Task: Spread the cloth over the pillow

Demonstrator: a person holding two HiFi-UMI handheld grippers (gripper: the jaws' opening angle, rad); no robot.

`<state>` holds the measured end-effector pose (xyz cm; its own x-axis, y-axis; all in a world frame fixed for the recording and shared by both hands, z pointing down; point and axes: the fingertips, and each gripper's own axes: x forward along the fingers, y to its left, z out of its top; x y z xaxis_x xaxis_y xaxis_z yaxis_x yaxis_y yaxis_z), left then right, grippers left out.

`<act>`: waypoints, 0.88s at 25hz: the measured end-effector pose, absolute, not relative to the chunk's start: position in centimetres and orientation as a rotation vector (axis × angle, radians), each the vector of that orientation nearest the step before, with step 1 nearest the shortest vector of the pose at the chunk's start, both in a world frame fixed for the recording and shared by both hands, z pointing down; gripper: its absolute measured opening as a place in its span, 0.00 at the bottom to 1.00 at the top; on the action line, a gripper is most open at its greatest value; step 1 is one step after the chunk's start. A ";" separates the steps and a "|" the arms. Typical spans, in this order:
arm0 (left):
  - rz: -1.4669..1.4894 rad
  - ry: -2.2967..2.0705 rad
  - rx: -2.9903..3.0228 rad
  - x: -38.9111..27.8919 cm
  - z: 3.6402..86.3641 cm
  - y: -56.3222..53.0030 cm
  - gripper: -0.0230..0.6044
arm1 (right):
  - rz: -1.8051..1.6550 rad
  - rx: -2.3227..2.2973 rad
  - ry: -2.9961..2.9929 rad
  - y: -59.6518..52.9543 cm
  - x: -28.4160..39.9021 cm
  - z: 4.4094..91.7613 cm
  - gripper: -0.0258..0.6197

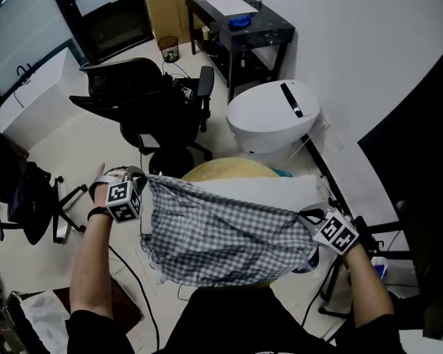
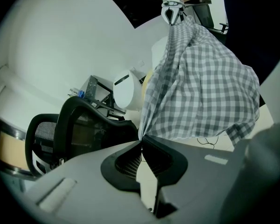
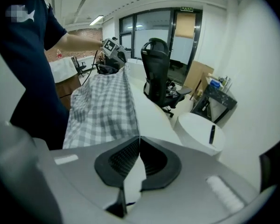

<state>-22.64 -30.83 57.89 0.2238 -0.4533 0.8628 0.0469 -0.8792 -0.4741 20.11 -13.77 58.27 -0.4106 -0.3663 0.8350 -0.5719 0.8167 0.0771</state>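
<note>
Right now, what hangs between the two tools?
The checked cloth hangs there, stretched across, with one corner pinched in the left tool and another in the right tool. The head view shows it best.

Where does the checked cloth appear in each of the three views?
Head view: the checked cloth is at lower centre, stretched from left to right.
Left gripper view: the checked cloth fills the upper right.
Right gripper view: the checked cloth is left of centre.
Shared landmark: the black office chair.
</note>
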 end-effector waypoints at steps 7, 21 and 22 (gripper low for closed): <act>-1.703 0.355 -2.092 -22.3 57.9 -32.5 0.04 | 0.099 0.852 -1.958 -21.4 22.4 54.4 0.06; -1.879 0.364 -2.180 -25.1 64.1 -37.2 0.04 | 0.032 0.783 -1.823 -33.2 20.4 59.3 0.06; -1.897 0.350 -2.187 -25.2 64.9 -37.3 0.04 | 0.040 0.766 -1.811 -33.6 20.2 60.2 0.06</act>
<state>-25.20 -37.29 64.86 0.1359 -0.3232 0.9365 -0.0321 -0.9462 -0.3219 20.21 -33.61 60.20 -0.1757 -0.4780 0.8606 -0.5157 0.7893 0.3331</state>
